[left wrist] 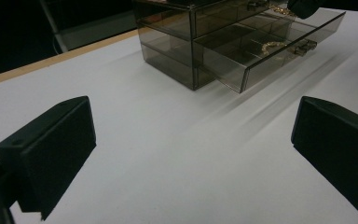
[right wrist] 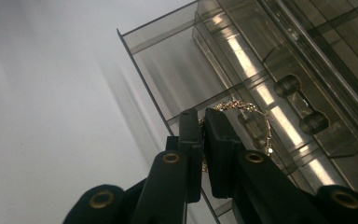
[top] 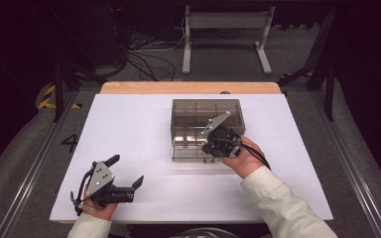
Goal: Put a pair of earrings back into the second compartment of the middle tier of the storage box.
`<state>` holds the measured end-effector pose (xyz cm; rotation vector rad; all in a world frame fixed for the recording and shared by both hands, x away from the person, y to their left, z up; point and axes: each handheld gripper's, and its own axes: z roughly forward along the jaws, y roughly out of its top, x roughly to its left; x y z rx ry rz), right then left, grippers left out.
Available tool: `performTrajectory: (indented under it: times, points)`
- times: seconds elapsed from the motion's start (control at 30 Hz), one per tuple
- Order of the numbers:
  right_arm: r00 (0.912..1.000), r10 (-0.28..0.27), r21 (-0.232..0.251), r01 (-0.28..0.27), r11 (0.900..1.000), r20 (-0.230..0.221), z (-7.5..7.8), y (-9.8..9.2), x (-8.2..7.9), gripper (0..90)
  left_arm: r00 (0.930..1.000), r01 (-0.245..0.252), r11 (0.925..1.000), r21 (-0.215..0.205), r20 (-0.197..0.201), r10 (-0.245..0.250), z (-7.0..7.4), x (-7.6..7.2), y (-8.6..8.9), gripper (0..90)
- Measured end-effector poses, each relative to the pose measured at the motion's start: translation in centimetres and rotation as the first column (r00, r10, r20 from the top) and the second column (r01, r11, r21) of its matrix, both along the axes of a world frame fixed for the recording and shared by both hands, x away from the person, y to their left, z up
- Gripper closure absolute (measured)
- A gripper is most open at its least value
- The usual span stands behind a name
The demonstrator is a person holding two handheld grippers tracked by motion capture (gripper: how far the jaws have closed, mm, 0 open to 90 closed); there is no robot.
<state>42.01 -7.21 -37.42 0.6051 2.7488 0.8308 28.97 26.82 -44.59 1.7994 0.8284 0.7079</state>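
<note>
Left gripper (top: 128,184) rests near the table's (top: 129,124) front edge, jaws spread wide, nothing between them; smoked drawer box (left wrist: 191,51) stands well ahead of it. Right gripper (right wrist: 204,135), jaws pressed nearly together, hangs over the pulled-out drawer (right wrist: 177,79); gold chain (right wrist: 235,108) lies coiled in the compartment just beyond its tips. Whether links are pinched, cannot tell. Likely step: working the chain at the drawer. Next calls for a steady lift clear of the dividers.

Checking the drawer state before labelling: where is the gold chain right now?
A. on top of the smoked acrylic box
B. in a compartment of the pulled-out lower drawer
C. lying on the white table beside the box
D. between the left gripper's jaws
B: the gold chain lies in a compartment of the pulled-out drawer of the smoked acrylic drawer box, just beyond the right gripper, whose jaws stand nearly together.
</note>
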Motion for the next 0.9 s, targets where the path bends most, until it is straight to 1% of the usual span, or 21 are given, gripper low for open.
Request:
performTrajectory:
  times: [0.13, 0.4, 0.73, 0.9]
  points:
    - [0.9998, -0.02, -0.014, 0.02, 1.0, -0.01, -0.3, -0.1, 0.4, 85.9, 1.0, 0.001, 1.0, 0.001, 0.0, -0.001, 0.0, 0.0, 0.0, 0.6]
    - [0.9983, -0.039, -0.034, 0.038, 0.999, -0.044, -1.0, -0.2, 1.1, 85.9, 1.0, 0.001, 1.0, 0.001, 0.0, -0.001, 0.0, 0.0, 0.0, 0.6]
    - [0.9964, -0.047, -0.05, 0.044, 0.998, -0.07, -1.7, -0.2, 1.7, 85.9, 1.0, 0.002, 1.0, 0.001, 0.001, -0.002, 0.0, 0.0, 0.0, 0.6]
    - [0.9961, -0.048, -0.054, 0.044, 0.998, -0.074, -1.9, -0.2, 1.8, 85.8, 1.0, 0.003, 1.0, 0.002, -0.001, -0.003, 0.0, 0.0, 0.0, 0.6]
